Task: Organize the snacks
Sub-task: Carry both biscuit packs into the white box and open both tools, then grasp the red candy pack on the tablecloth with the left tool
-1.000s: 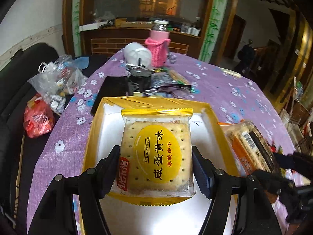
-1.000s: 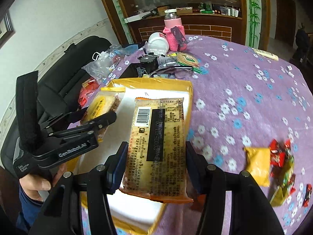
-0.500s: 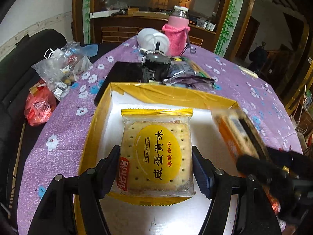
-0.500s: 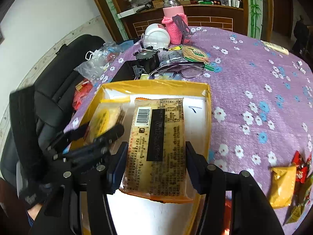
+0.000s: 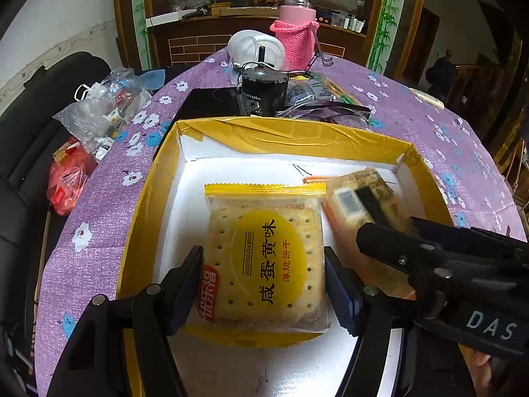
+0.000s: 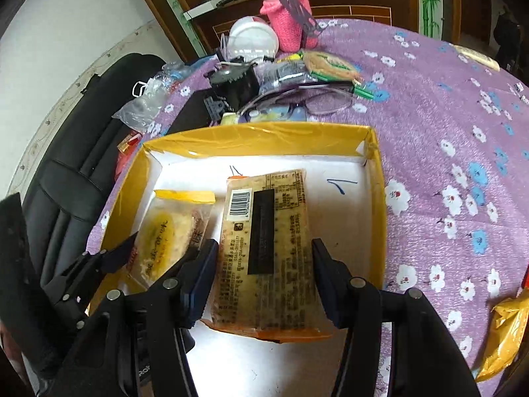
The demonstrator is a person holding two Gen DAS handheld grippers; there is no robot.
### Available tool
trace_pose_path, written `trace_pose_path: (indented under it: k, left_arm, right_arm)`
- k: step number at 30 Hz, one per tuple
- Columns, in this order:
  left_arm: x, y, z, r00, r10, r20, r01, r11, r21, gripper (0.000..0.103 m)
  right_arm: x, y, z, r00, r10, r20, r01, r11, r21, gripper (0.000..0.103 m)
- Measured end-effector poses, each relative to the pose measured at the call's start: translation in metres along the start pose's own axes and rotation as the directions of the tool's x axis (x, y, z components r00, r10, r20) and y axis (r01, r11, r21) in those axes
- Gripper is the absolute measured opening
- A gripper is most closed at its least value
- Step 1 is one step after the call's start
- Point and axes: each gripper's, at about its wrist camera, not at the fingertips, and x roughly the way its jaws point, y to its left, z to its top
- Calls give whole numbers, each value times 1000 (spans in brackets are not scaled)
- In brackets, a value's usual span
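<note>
My left gripper (image 5: 264, 284) is shut on a square yellow salted egg yolk biscuit pack (image 5: 264, 258), held low over the white floor of the yellow-rimmed box (image 5: 297, 139). My right gripper (image 6: 263, 279) is shut on a longer cracker pack (image 6: 264, 244), barcode side up, also inside the box (image 6: 264, 140). In the right wrist view the biscuit pack (image 6: 165, 235) sits just left of the cracker pack. In the left wrist view the cracker pack (image 5: 357, 198) lies to the right, with the right gripper's black body over its near end.
Behind the box stand a black motor-like part (image 5: 263, 91), glasses (image 6: 297, 99), a white bowl (image 6: 253, 41) and a pink-sleeved bottle (image 5: 296, 41). Plastic bags (image 5: 99, 109) lie on the black chair at left. A yellow wrapper (image 6: 506, 327) lies on the purple tablecloth at right.
Both grippers came down into the box with their packs. The right one swung leftward, from over the box's right rim to beside the biscuit pack.
</note>
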Motion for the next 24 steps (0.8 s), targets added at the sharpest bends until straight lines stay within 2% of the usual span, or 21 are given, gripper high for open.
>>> trace_pose_path:
  k: [5, 7, 9, 11, 15, 18, 20, 22, 24]
  left_arm:
    - [0, -1, 0, 1000, 2, 1, -2, 1000, 3, 74]
    - [-1, 0, 0, 1000, -5, 5, 5, 1000, -4, 74]
    - [-2, 1, 0, 1000, -9, 7, 9, 1000, -7, 74]
    - [-3, 1, 0, 1000, -13, 9, 13, 1000, -8, 74]
    - [-4, 2, 0, 1000, -22, 13, 23, 1000, -13, 74]
    - [-6, 2, 0, 999, -31, 19, 32, 999, -14, 74]
    - [-6, 1, 0, 999, -31, 22, 31, 999, -11, 74]
    - [-6, 0, 0, 999, -29, 23, 29, 1000, -7, 74]
    - [-6, 0, 0, 999, -30, 26, 30, 1000, -5, 74]
  right_arm:
    - [-9, 2, 0, 1000, 31, 5, -31, 999, -11, 59]
    - [-21, 4, -2, 999, 27, 33, -26, 999, -26, 70]
    - [-36, 5, -4, 996, -17, 83, 20, 999, -40, 81]
    - [-52, 7, -6, 987, -69, 147, 78, 995, -59, 86]
    - [-77, 10, -12, 947, -223, 231, 245, 967, -74, 95]
    - [-87, 5, -19, 911, -320, 259, 347, 935, -66, 96]
    - [-96, 0, -26, 864, -405, 297, 438, 898, -50, 96]
    - [-107, -11, -34, 833, -427, 351, 455, 890, 4, 96]
    - [-112, -23, -38, 849, -407, 338, 418, 907, 41, 96]
